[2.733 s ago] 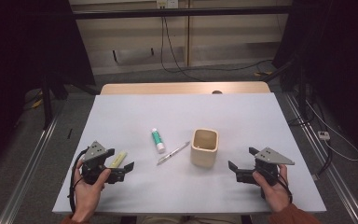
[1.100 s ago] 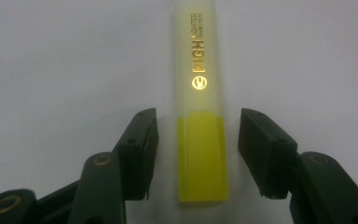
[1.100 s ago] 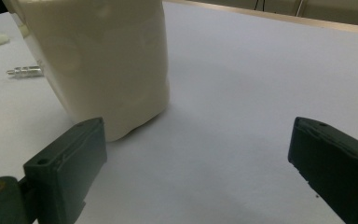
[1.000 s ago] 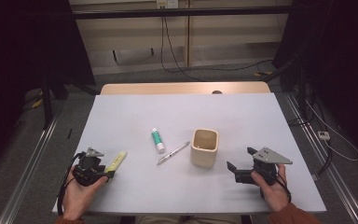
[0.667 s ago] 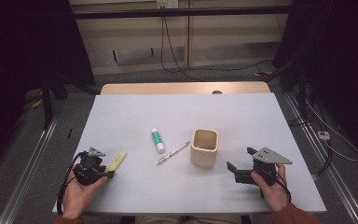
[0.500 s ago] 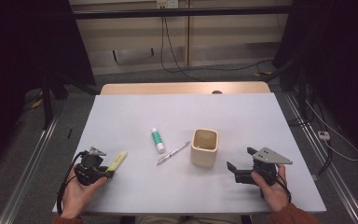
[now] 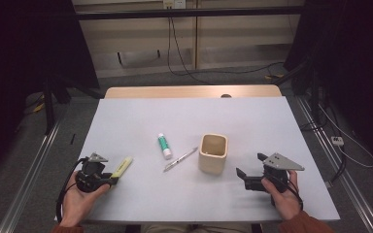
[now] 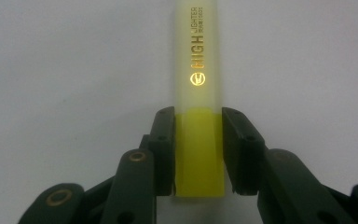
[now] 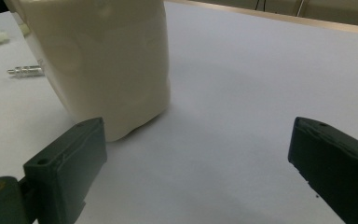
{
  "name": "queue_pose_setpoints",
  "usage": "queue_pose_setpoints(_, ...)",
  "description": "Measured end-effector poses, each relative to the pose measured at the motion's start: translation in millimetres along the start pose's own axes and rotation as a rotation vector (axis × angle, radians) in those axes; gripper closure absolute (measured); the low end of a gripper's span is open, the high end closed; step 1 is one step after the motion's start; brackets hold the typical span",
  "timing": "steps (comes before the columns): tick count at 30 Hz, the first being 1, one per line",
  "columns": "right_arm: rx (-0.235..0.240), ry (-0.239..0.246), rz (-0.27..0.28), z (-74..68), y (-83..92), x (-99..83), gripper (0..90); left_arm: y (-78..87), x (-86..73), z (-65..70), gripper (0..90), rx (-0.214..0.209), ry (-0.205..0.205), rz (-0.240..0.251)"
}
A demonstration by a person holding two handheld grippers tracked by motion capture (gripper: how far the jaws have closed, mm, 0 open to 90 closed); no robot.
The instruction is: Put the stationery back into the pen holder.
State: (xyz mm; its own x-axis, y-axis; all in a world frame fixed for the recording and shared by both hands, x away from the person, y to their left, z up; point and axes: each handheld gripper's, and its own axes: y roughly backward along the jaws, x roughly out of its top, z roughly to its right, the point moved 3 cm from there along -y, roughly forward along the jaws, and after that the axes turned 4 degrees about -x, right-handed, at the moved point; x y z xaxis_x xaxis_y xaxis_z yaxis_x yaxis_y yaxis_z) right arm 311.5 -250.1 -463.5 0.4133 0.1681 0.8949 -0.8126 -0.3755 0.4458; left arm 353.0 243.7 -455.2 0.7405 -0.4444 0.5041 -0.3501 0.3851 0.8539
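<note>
Evidently readying a lift, the left gripper [image 8: 198, 154] clamps the yellow highlighter [image 8: 199, 116]; the right gripper [image 9: 196, 172] gapes beside the cream cup [image 9: 98, 60].

A yellow highlighter [image 8: 199, 112] is seen lying lengthwise on the pale table surface [image 8: 65, 60], running from the lower middle up past the top edge. Gold lettering reading "HIGH LIGHTER" is printed along its paler upper part. Its brighter yellow lower end is flanked by the left gripper [image 8: 198, 151], whose two black jaws are pressed against its two sides, one on each.
</note>
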Motion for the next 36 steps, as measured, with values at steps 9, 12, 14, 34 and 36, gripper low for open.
queue_pose_setpoints(9, 0.001, 0.001, 0.001, -0.1, -0.5, 0.2, 4.0, 2.2, 2.1, 7.8, 67.4, -0.032, -0.014, 0.033)
queue_pose_setpoints(12, 0.001, 0.001, 0.001, 0.0, -0.4, 0.2, 4.1, 5.5, 3.1, 9.3, 67.4, -0.051, -0.012, 0.054)
queue_pose_setpoints(14, 0.000, 0.001, 0.001, 0.2, -0.5, 0.2, 4.1, 7.3, 3.9, 11.0, 67.4, -0.060, -0.012, 0.067)
queue_pose_setpoints(34, -0.001, 0.003, 0.011, -0.7, 0.1, 1.6, 4.4, 20.9, 17.2, 40.9, 67.4, -0.210, -0.110, 0.175)
queue_pose_setpoints(36, 0.003, 0.007, 0.009, -1.5, 0.3, 1.9, 4.5, 20.4, 19.1, 46.8, 67.4, -0.224, -0.128, 0.172)
